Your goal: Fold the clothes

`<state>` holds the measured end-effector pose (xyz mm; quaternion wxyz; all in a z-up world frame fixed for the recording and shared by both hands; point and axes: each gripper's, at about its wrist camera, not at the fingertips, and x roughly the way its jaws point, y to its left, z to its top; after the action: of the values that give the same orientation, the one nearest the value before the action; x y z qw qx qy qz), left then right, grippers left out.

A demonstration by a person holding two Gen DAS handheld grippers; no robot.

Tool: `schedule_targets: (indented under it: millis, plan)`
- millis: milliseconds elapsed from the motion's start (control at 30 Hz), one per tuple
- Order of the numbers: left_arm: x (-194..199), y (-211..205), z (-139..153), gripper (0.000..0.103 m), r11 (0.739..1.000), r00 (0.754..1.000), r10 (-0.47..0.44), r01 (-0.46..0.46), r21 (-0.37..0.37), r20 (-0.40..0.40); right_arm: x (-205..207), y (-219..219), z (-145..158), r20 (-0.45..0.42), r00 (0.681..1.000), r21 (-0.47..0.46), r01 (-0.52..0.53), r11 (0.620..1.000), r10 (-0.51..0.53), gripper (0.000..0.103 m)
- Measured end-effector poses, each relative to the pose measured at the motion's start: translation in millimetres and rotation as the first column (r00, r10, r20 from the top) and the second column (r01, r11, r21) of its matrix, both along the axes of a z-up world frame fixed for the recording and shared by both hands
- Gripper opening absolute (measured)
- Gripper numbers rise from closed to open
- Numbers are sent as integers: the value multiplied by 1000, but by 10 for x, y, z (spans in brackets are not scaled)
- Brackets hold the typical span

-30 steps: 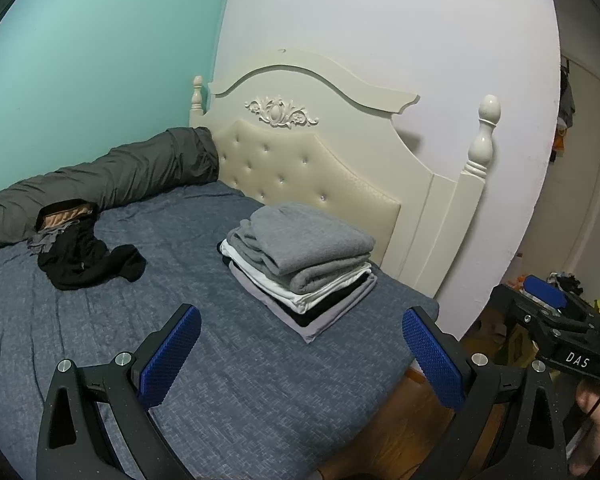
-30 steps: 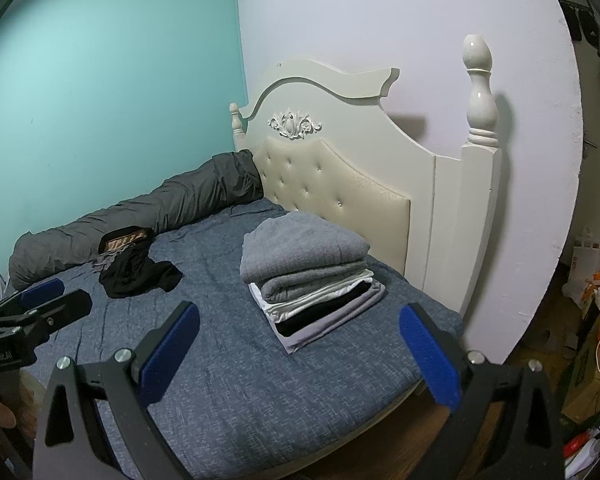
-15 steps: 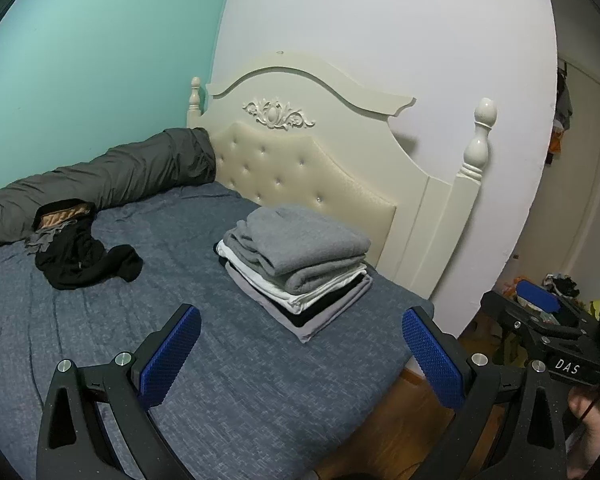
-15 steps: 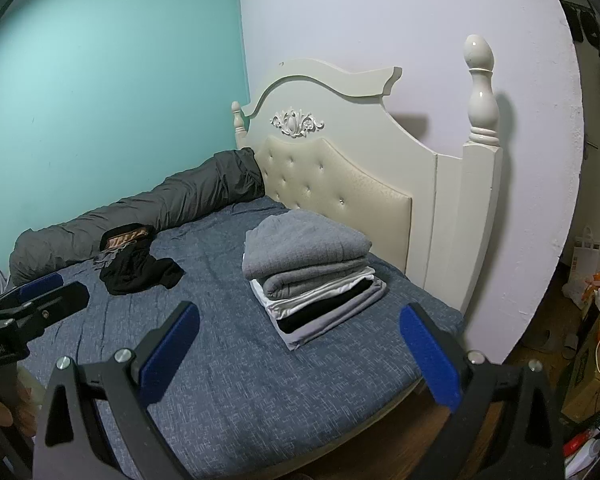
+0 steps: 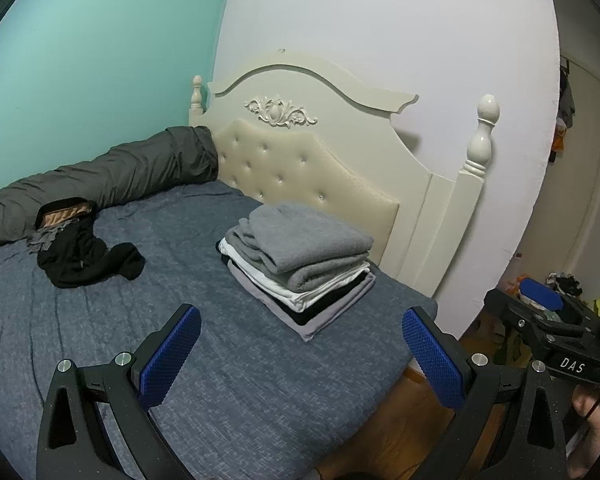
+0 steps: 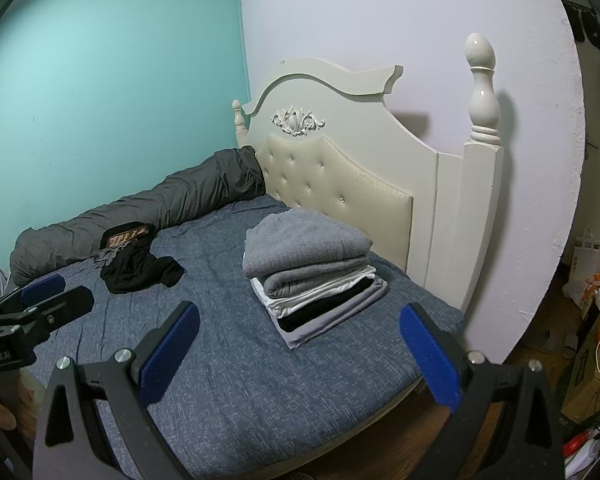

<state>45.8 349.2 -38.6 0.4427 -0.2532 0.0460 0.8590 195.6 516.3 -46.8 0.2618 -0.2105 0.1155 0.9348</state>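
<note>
Cream tufted headboard against white wall; grey bolster along teal wall; blue-covered bed.

Bed, blue-grey textured cover, cream tufted headboard at far end. Neat stack of folded clothes lies near the headboard: grey on top, then white, black and grey layers. Well apart, a crumpled black garment lies unfolded. Long dark-grey rolled bedding runs along the teal wall side.
</note>
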Motion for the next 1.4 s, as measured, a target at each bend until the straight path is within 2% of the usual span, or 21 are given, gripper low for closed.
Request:
schedule_targets:
  millis: [1400]
  plan:
    - [0,-27,15,103,1000,1000,4,-4,5,-11,-8,15,-41,9,1000,-13,2,1000,-2,101]
